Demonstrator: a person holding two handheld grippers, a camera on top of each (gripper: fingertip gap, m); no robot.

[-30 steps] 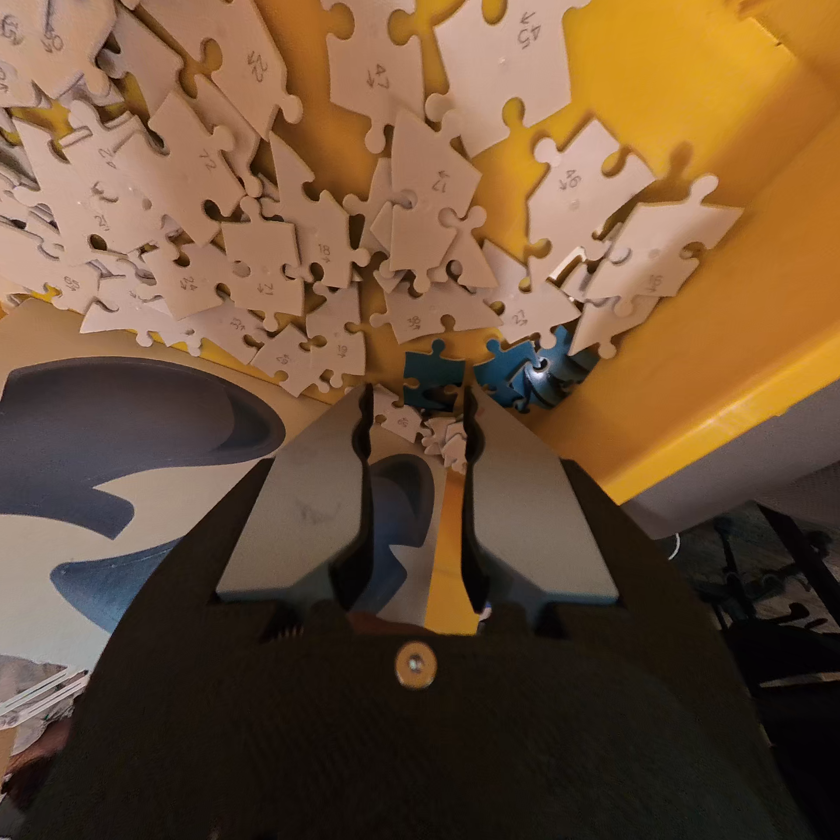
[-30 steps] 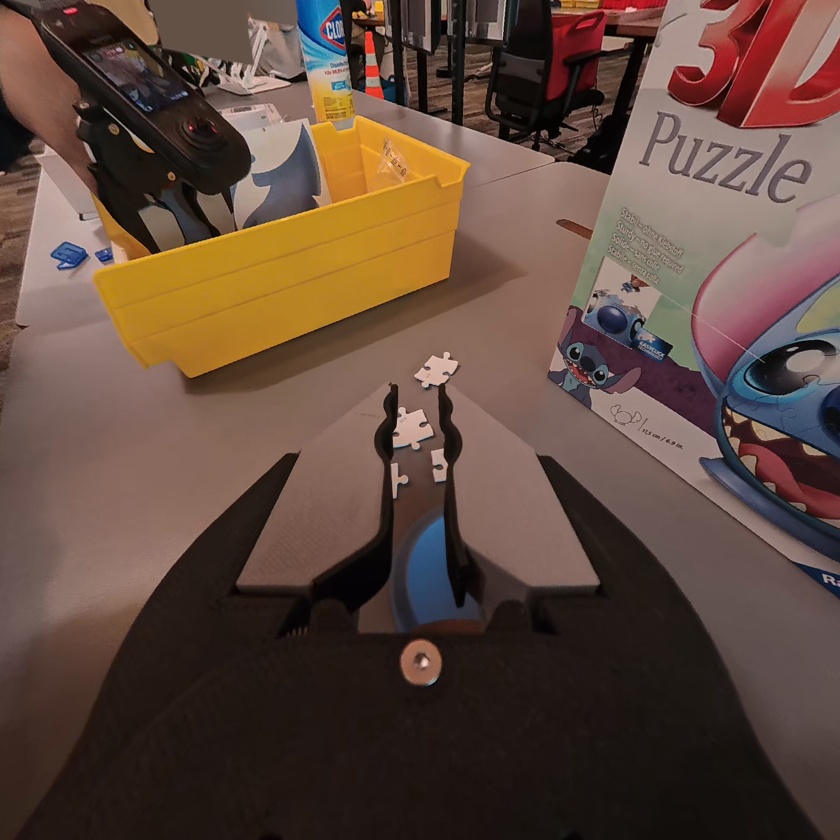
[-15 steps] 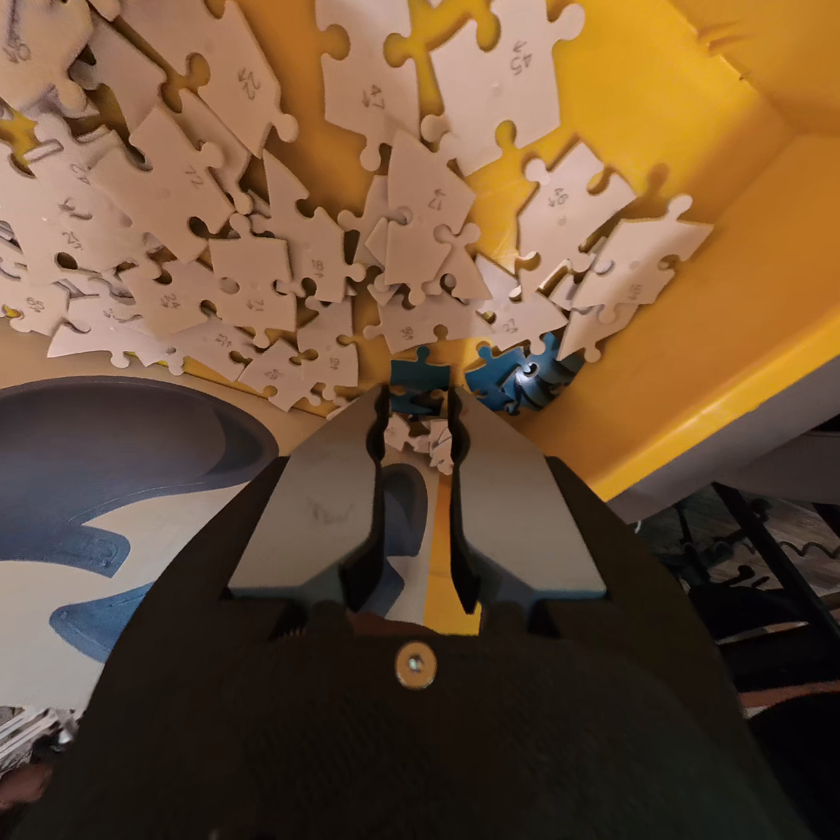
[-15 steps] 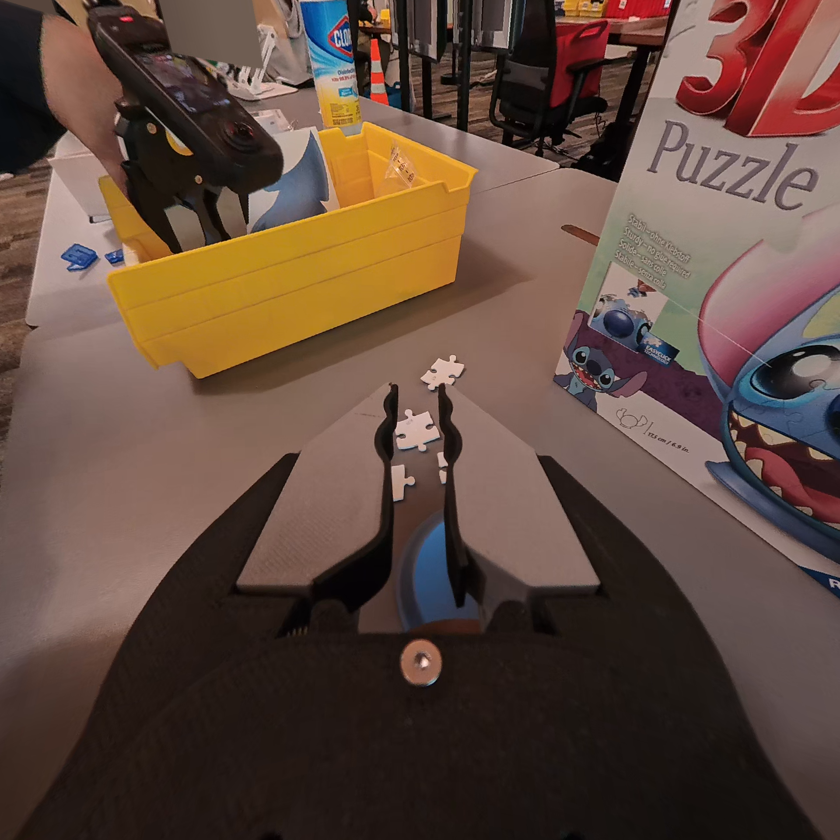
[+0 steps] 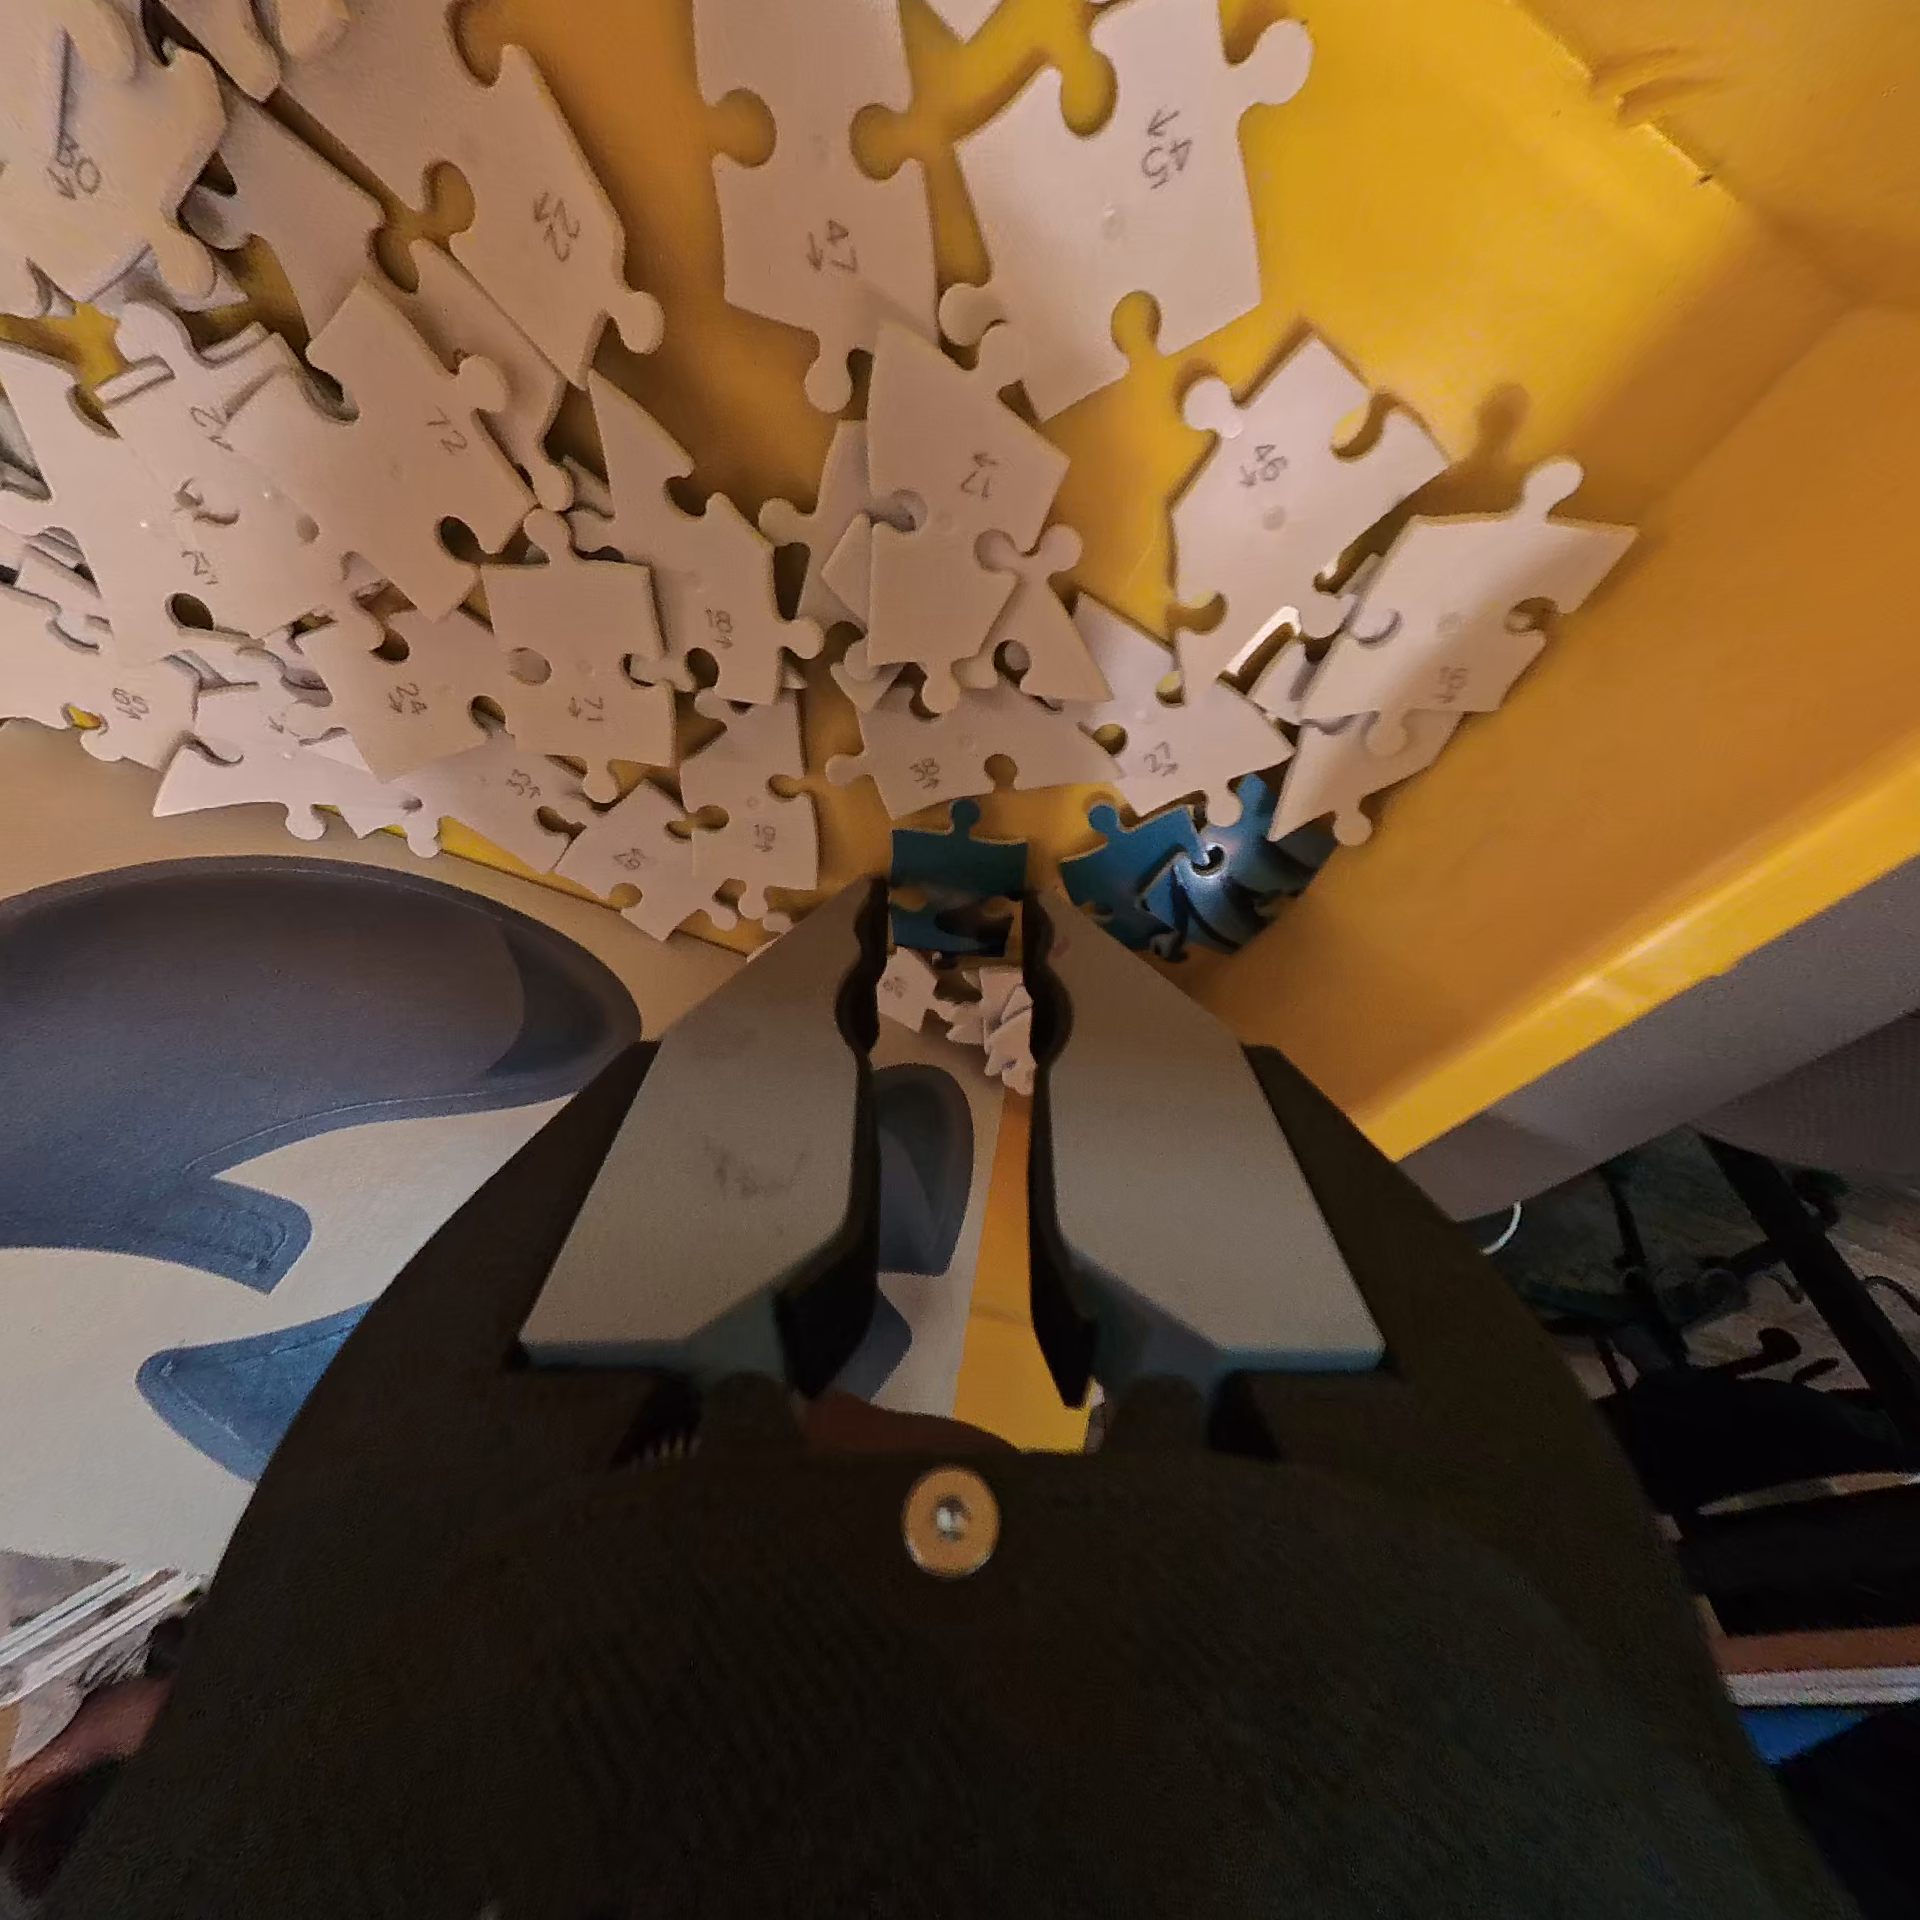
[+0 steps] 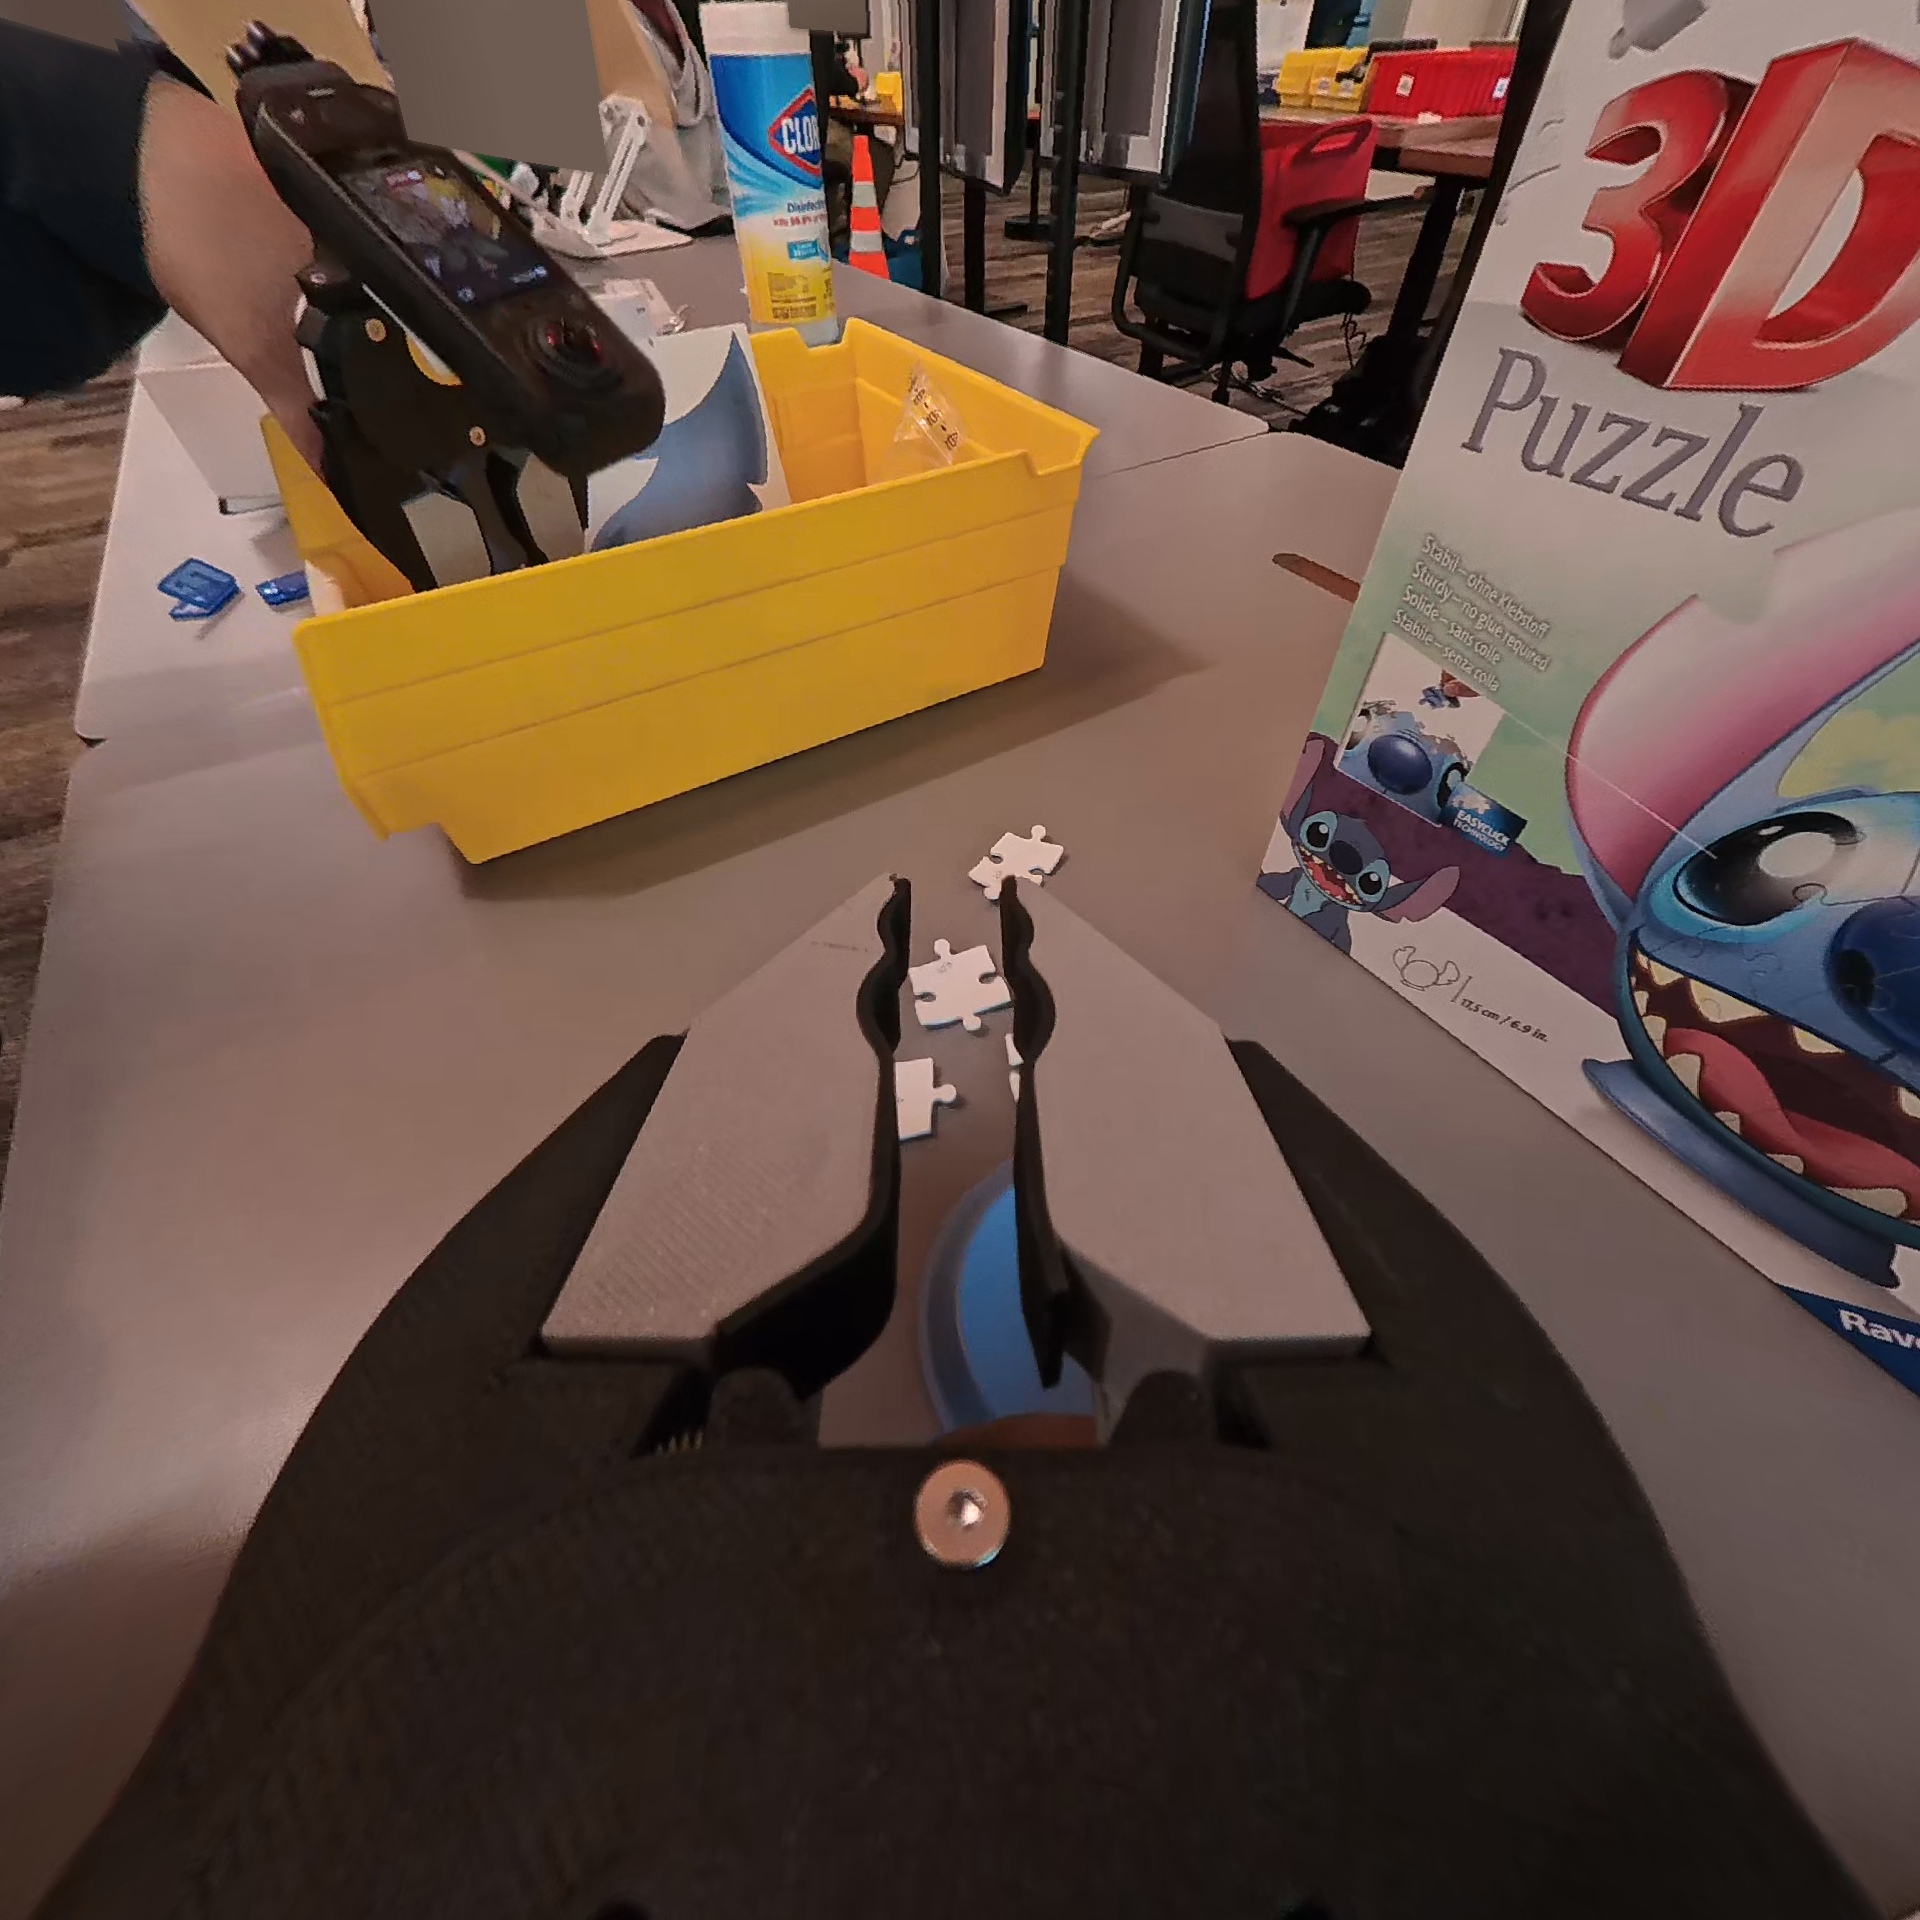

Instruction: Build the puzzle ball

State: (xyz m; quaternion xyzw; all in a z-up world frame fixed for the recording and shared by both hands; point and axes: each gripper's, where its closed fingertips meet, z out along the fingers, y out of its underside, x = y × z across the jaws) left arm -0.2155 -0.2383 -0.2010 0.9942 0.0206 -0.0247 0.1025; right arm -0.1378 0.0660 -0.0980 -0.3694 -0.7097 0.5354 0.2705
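- The puzzle pieces (image 5: 582, 582) lie heaped on the floor of the yellow bin (image 5: 1621, 727), nearly all with the pale numbered back up and overlapping, so many outlines are partly covered.
- A few blue pieces (image 5: 1164, 883) lie face up close to one corner of the bin, partly tucked under the pale ones.
- The left tool (image 5: 954, 914) points down into the bin right over one blue piece (image 5: 956, 857); its jaws stand a narrow way apart and grip nothing that can be seen. Whether the tips touch the piece cannot be told.
- A printed sheet (image 5: 260, 1143) with blue and cream shapes leans inside the bin beside the left tool; its lower part is cut off by the picture's edge.
- In the right wrist view the bin (image 6: 686, 686) stands toward the far left part of the grey table (image 6: 312, 1039), and its front wall hides the left tool's tips (image 6: 457, 540).
- Four loose white pieces (image 6: 961, 982) lie on the table in front of the bin; two are half hidden by the right tool's fingers (image 6: 748, 1143).
- The right tool (image 6: 954, 894) hangs above them, jaws narrowly parted and holding nothing.
- A round blue thing (image 6: 982, 1299) shows between its fingers near the base, mostly covered, so what it is stays unclear.
- The puzzle box (image 6: 1662, 727) stands upright at the table's right side, cut off by the picture's edge.
- A blue and yellow canister (image 6: 774, 177) stands behind the bin.
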